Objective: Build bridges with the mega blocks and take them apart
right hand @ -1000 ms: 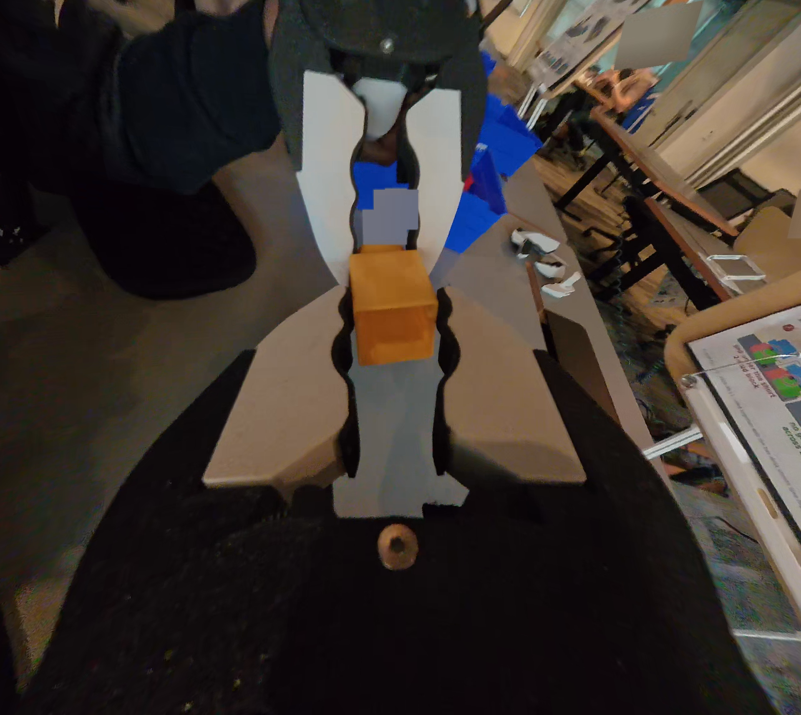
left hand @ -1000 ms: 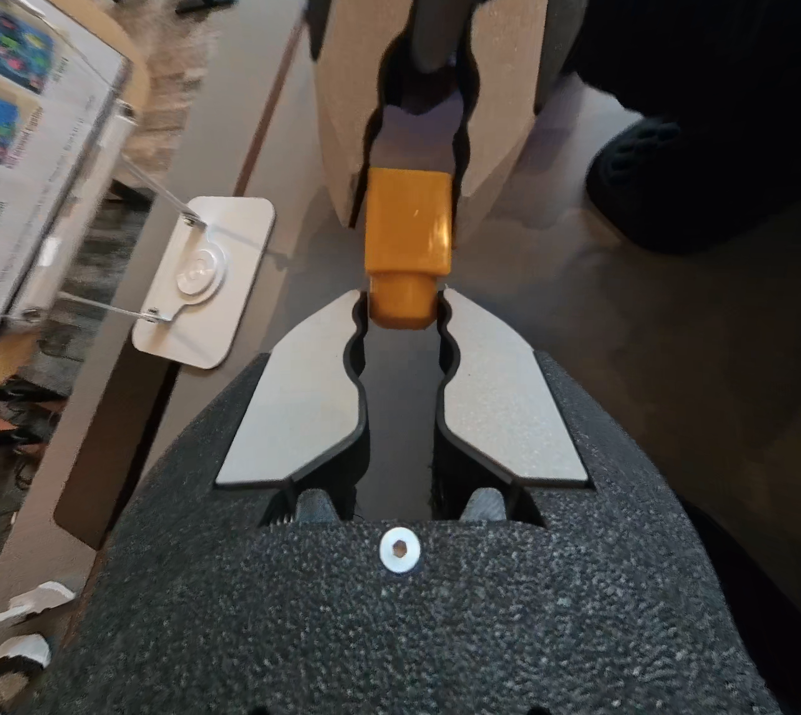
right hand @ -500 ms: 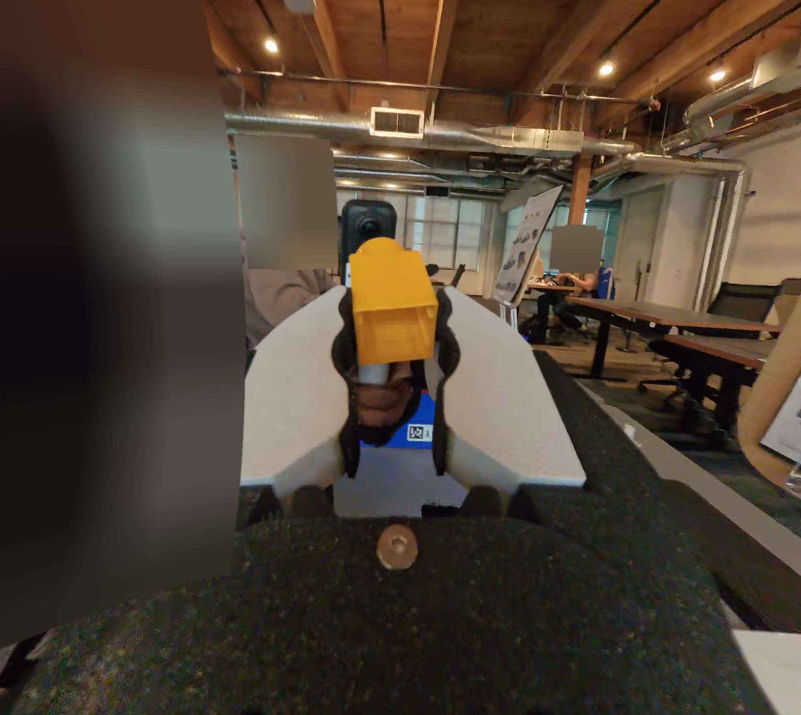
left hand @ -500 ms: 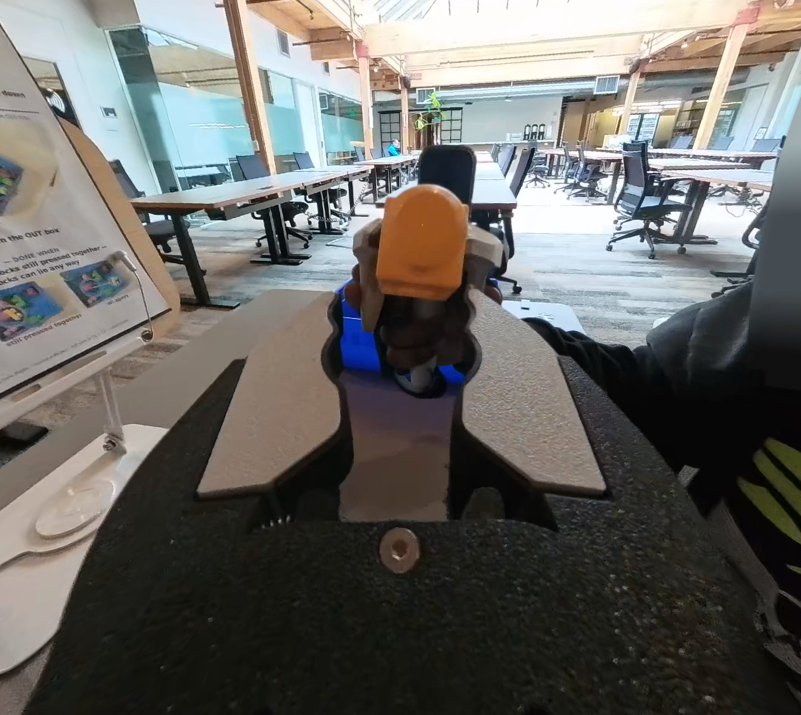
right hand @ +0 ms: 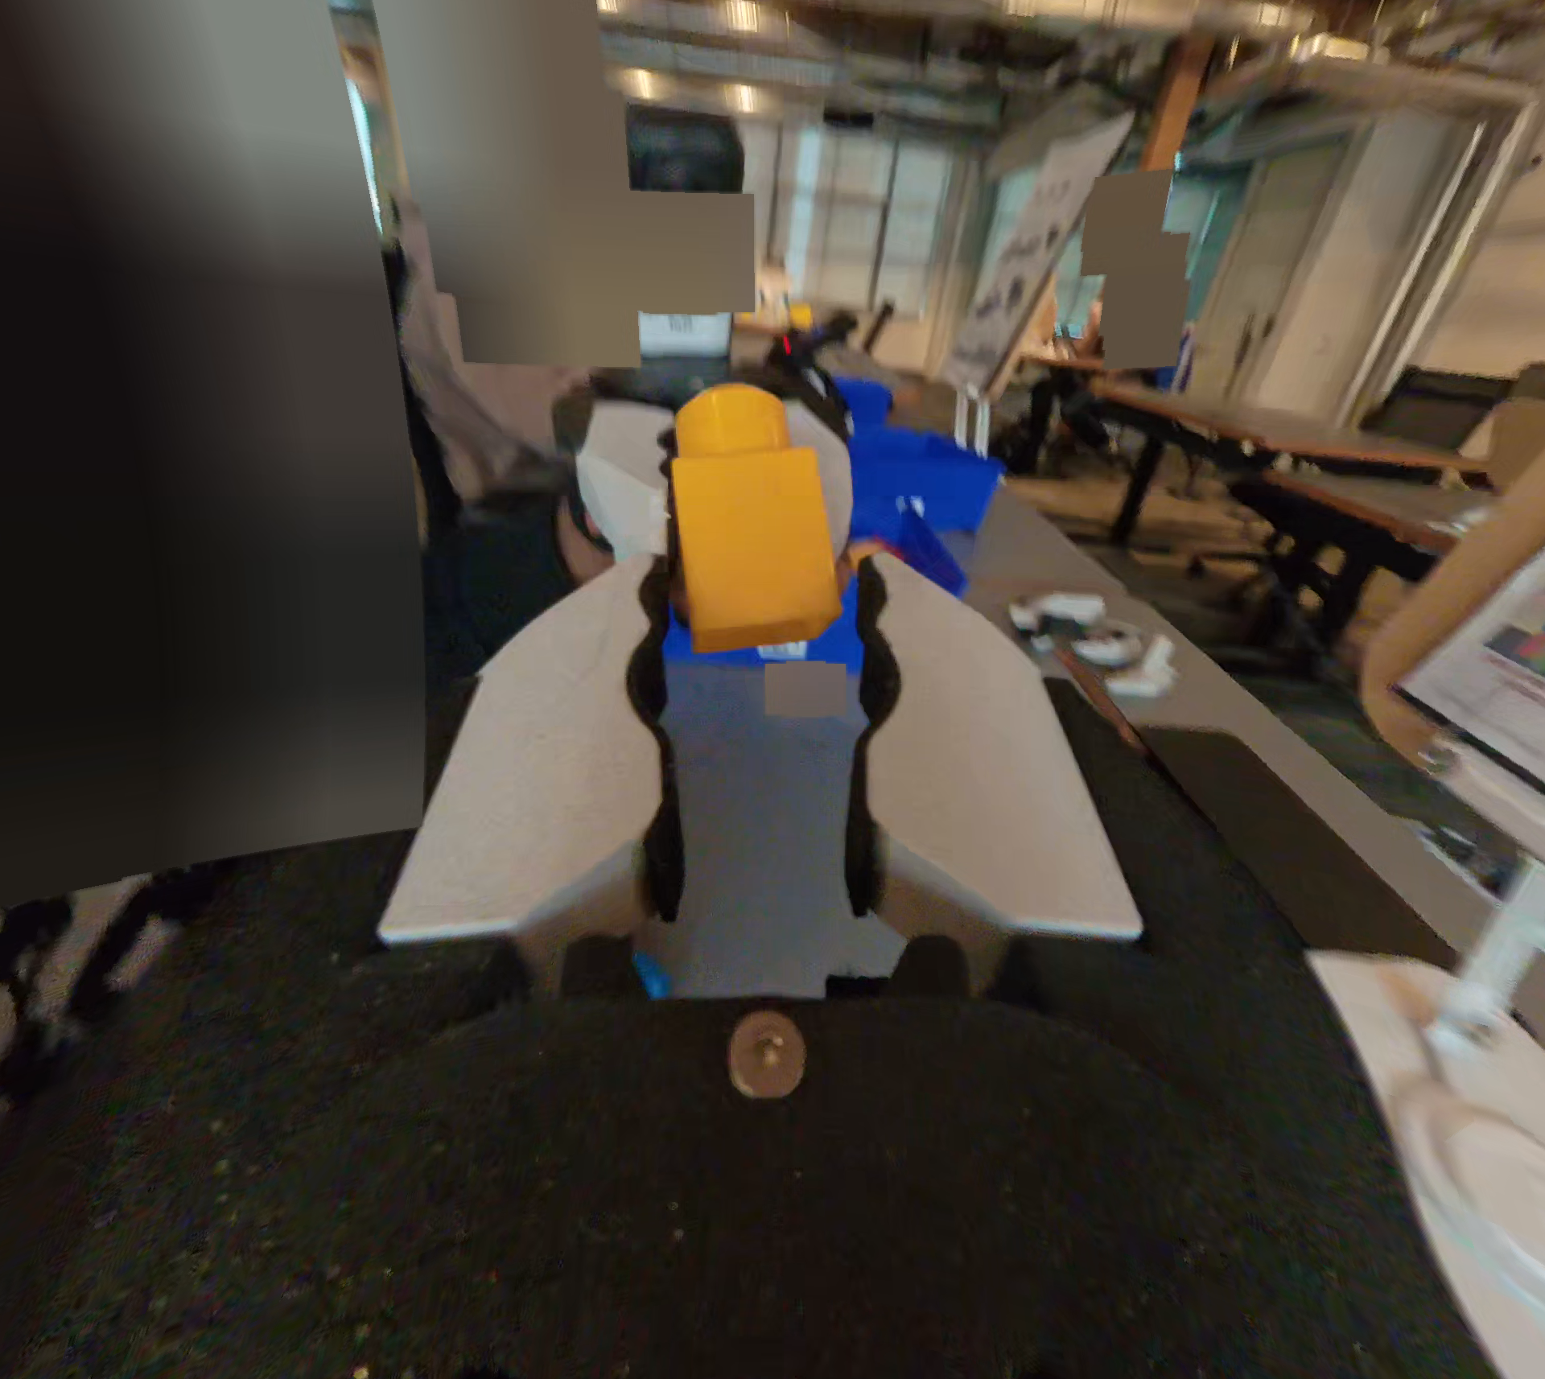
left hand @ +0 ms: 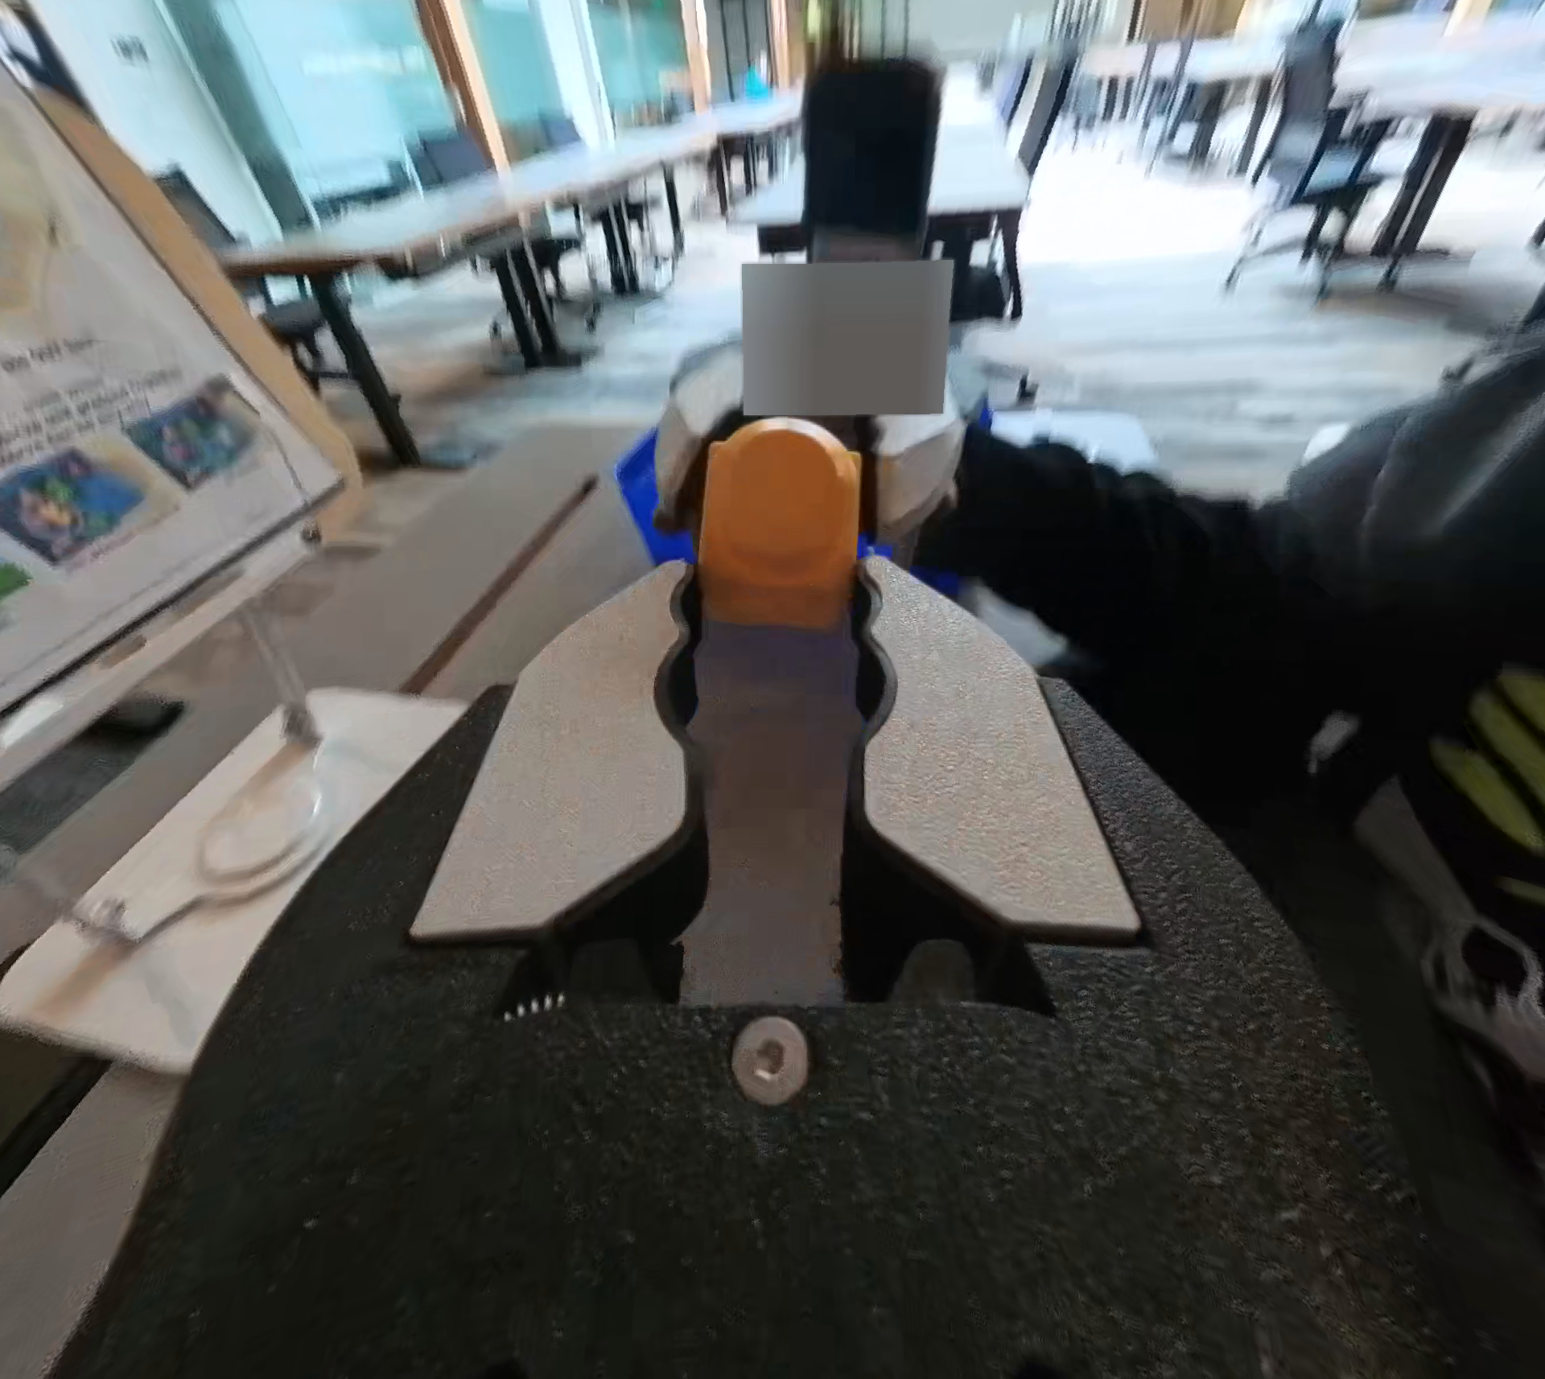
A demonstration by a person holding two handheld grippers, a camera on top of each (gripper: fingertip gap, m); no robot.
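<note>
The orange block (left hand: 777, 536) is held aloft just in front of the blue bin (right hand: 928, 478), clamped at its stud end by the left gripper (left hand: 776, 578). Its body is tilted between the right gripper (right hand: 765, 570) tips; a firm grip there cannot be told. A handover is likely being made.

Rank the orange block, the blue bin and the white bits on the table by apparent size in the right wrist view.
1. Orange block, though nearness inflates it.
2. Blue bin, partly hidden.
3. White bits, smallest.
</note>
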